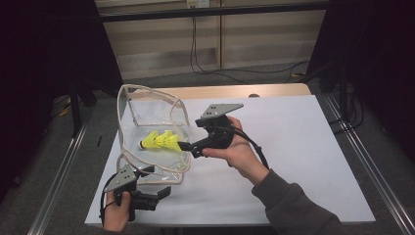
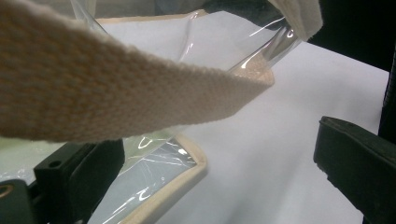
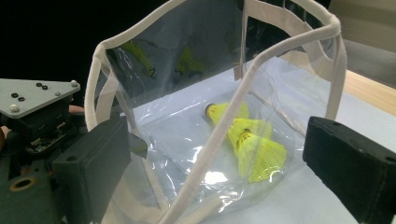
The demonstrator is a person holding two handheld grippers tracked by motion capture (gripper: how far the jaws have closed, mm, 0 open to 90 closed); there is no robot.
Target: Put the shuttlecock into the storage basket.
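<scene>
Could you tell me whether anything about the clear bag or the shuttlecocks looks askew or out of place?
Nothing looks damaged or spilled. The clear bag lies tipped on its side on the table, its mouth toward the person, with the yellow shuttlecocks lying inside. One webbing handle droops across the left gripper.

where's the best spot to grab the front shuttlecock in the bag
Probably its cork tip: the shuttlecock lies on its side in the clear bag, skirt toward the right gripper. Come in through the open mouth, jaws either side of the tip; the mesh skirt looks crushable.
</scene>
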